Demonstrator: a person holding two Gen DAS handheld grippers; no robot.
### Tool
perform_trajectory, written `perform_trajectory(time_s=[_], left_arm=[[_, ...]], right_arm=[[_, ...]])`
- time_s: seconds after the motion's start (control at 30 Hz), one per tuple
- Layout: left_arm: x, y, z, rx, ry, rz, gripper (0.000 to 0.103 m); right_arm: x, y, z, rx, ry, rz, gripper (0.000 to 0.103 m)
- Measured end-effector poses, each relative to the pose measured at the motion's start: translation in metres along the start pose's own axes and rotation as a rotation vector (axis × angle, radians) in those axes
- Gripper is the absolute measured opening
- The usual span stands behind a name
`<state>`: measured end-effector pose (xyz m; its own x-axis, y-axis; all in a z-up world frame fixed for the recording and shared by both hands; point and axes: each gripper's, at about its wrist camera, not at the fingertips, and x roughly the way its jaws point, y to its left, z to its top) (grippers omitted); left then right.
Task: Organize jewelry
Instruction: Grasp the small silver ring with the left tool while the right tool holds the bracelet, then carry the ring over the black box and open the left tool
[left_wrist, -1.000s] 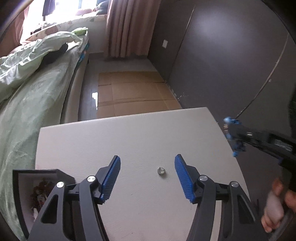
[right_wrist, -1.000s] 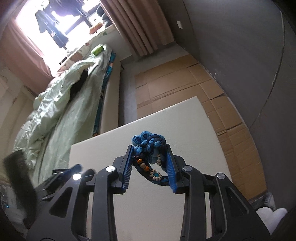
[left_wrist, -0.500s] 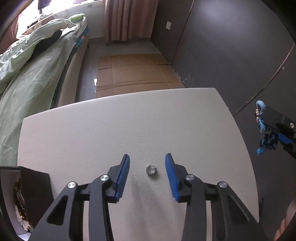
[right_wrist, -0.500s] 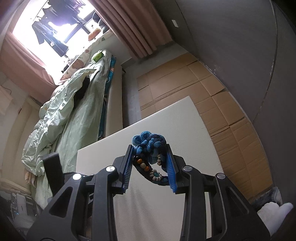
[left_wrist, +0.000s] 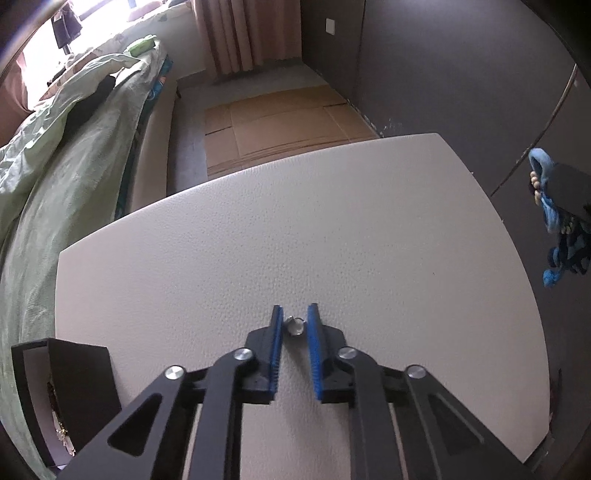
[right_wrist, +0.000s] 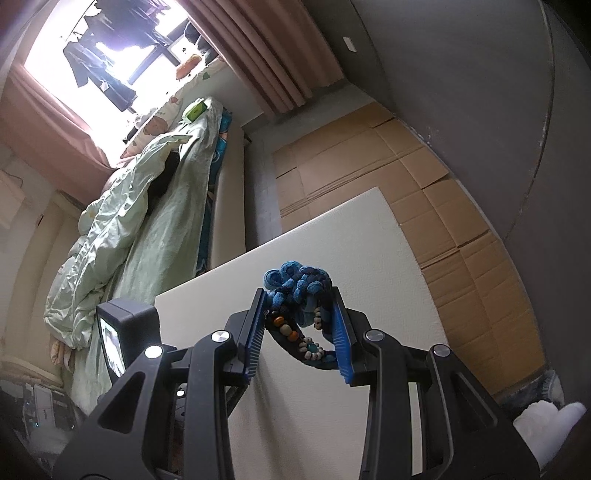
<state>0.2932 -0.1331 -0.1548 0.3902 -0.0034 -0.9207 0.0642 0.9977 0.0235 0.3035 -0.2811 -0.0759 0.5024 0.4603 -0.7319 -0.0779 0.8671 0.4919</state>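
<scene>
1. Left tongs (left_wrist: 295, 326) pointed steeply down at the white surface (left_wrist: 332, 229), jaws just drawn in close on either side of a small silver ring (left_wrist: 294, 326); pads look to be touching it or all but touching, ring not yet lifted off the surface.
2. Right tongs (right_wrist: 300, 325) clamped on a blue braided cord bracelet (right_wrist: 299, 284) strung with beads, held in the air above the far right part of the surface; seen from the left tongs as a blue bundle off to their right, past the surface edge.
3. Black jewelry box (left_wrist: 66, 387) standing open at the near left of the left tongs, on the corner of the surface; some small reddish and pale pieces visible inside against the pale lining, too small to name.
4. Judged part-way through: some pieces already in the box, ring about to be picked up, bracelet in hand but not put away.
5. Left to do, by this reading: lift the ring, carry it left to the box, then bring the bracelet across to the same box.
6. No other loose jewelry seen on the surface around either tongs.
</scene>
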Motion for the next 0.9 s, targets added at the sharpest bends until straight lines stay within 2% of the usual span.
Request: perform_trajectory(time_s=[0.17,0.4,0.6,0.73,0.9], left_arm=[[-0.003,0.003,-0.001,-0.005,0.007,-0.036,0.01],[-0.044,0.023,-0.008,-0.034,-0.073,-0.058,0.01],[-0.114,0.074,-0.024,-0.112,-0.219,-0.004,0.01],[-0.143,0.104,-0.035,-0.159,-0.264,0.025,0.01],[-0.158,0.133,-0.05,-0.206,-0.284,0.04,0.01]], right_arm=[[0.0,0.0,-0.002,-0.005,0.003,-0.003,0.034],[0.004,0.008,-0.01,-0.033,0.018,-0.016,0.034],[0.007,0.023,-0.021,-0.056,0.031,0.011,0.034],[0.007,0.034,-0.027,-0.075,0.033,0.023,0.034],[0.007,0.049,-0.039,-0.105,0.029,0.028,0.034]])
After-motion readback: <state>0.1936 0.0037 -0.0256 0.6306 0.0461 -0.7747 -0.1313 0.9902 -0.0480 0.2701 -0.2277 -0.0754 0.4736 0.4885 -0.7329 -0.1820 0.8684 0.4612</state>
